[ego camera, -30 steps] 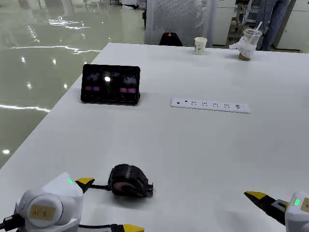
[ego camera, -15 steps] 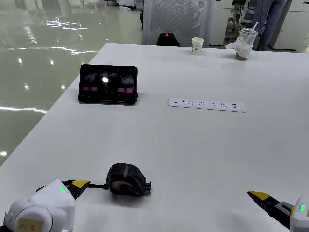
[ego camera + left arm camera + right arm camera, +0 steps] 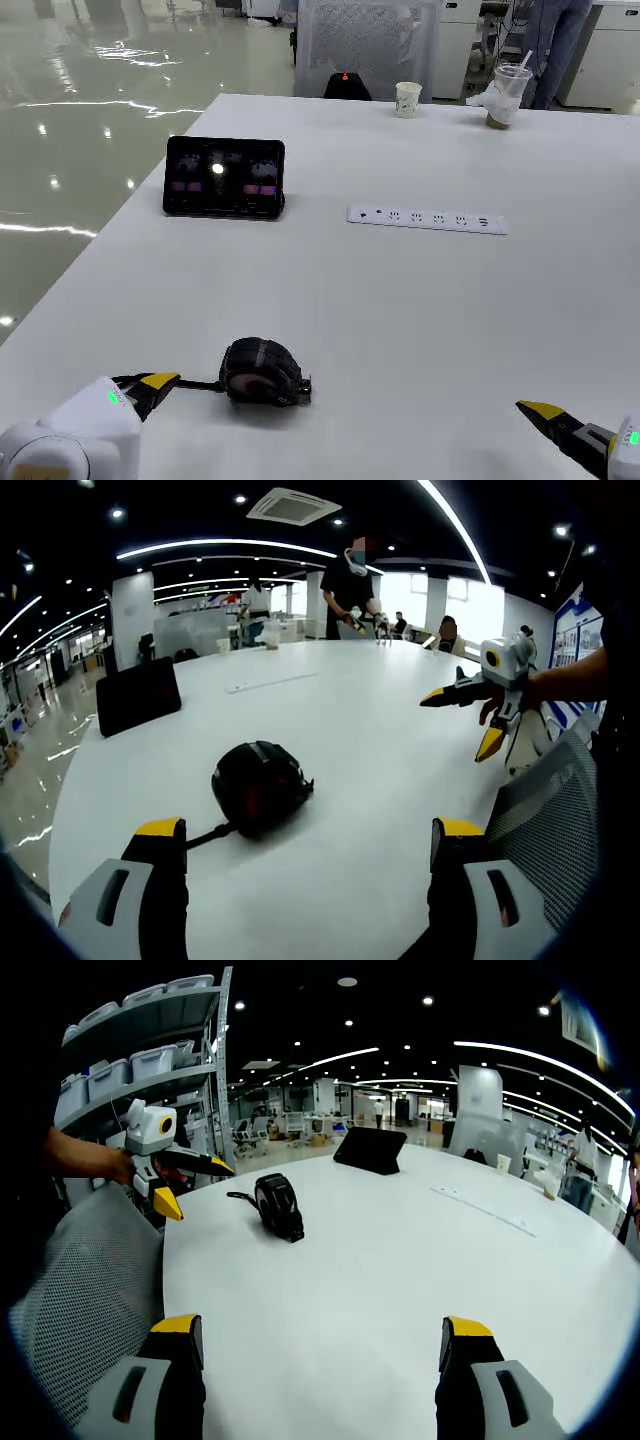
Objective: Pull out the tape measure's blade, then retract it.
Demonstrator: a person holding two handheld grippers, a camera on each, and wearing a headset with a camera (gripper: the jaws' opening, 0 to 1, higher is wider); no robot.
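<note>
While I hold both claws low over the white surface (image 3: 400,300), status:

left claw (image 3: 307,830): released, jaws spread wide, nothing between them. It sits at the near left edge in the head view.

right claw (image 3: 322,1326): released too, jaws wide, gripping nothing. It is at the near right edge, well apart from the tape.

tape measure (image 3: 264,372): black case lying on the surface just ahead of my left claw. In the left gripper view (image 3: 258,786) it lies ahead of the gap between the jaws, nearer the left one. In the right gripper view (image 3: 279,1205) it is off to the left, near the other claw (image 3: 200,1190).

strap (image 3: 200,385): thin black loop running from the case toward the yellow tip of my left claw. Can't tell if it touches.

blade: not pulled out.

tablet (image 3: 224,176): propped upright, far left, screen lit.

power strip (image 3: 427,219): white, flat, mid surface, right of the tablet.

paper cup (image 3: 407,98): at the far edge.

plastic cup (image 3: 509,92): with a straw, far edge, right of the paper cup.
</note>
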